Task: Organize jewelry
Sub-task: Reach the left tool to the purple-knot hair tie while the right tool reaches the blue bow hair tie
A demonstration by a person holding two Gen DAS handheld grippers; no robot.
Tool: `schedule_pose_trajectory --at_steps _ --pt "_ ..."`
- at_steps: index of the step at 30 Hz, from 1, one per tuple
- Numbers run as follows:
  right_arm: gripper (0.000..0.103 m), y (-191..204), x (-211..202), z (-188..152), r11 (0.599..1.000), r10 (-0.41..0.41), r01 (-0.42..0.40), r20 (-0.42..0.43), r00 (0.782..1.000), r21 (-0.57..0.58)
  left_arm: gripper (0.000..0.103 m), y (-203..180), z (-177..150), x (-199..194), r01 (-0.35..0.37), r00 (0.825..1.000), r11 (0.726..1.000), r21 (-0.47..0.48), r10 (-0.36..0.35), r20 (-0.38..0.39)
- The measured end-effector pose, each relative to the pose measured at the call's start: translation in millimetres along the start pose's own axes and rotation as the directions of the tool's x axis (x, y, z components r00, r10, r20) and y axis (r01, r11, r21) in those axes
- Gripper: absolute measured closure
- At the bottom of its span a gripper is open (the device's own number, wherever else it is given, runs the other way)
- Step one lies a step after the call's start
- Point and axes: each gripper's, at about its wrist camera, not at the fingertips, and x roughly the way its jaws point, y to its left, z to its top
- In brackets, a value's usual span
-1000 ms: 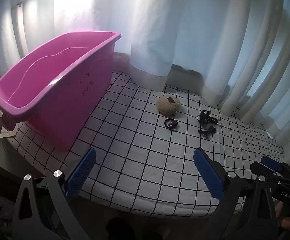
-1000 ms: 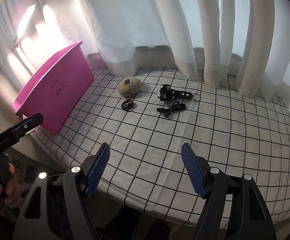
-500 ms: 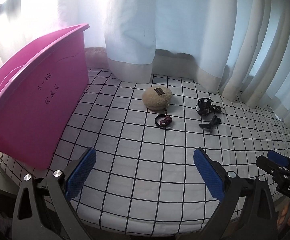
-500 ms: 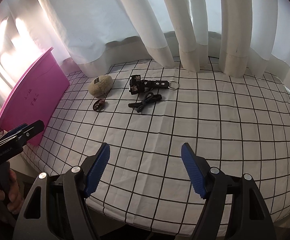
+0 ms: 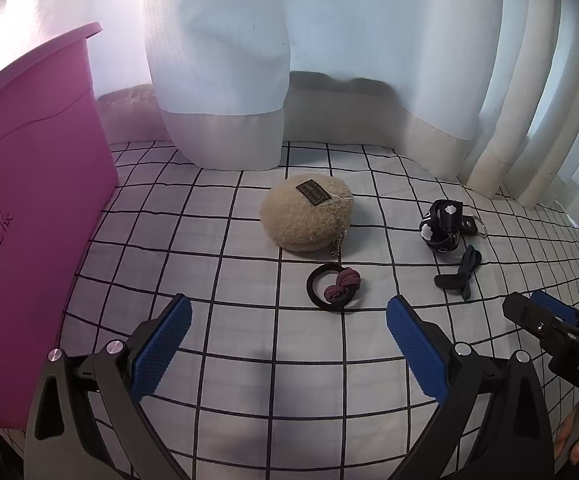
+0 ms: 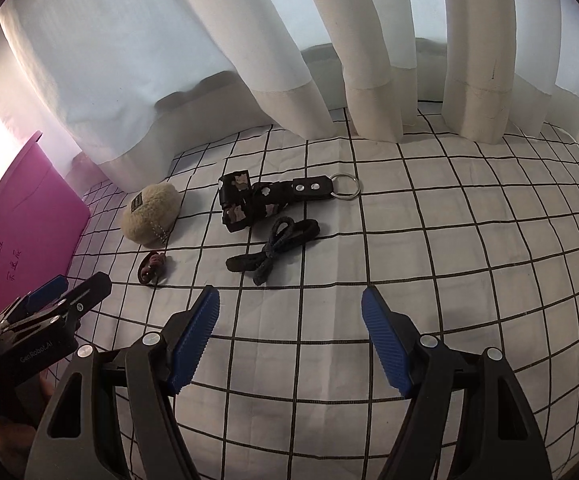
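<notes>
Jewelry pieces [image 6: 273, 200] beyond both gaping, empty grippers, left [image 5: 285, 326] marked "GenRobot.AI", right [image 6: 290, 314] "DAS".

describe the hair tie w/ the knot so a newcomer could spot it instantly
Start at the pink tub on the checked cloth, then find the beige plush puff nearby. Just in front lies the hair tie: the only plain black ring, with a maroon knot.

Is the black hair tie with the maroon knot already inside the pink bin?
No, the hair tie lies on the checked cloth in front of the fuzzy beige pouch, apart from the pink bin.
</notes>
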Motion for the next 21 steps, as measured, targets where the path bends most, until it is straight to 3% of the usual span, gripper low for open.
schedule_pose_trajectory --at_steps 9,21 --pt "0.033 9.2 33.2 2.7 0.998 -0.027 0.028 0.018 0.999 -0.057 0.007 -6.0 -2.2 24.9 -0.010 1.000 1.000 -0.009 0.010 0.028" --pt "0.033 23.0 40.2 7.1 0.989 -0.076 0.081 0.042 0.996 -0.126 0.007 -6.7 -5.2 39.5 -0.045 0.999 0.999 -0.011 0.045 0.012"
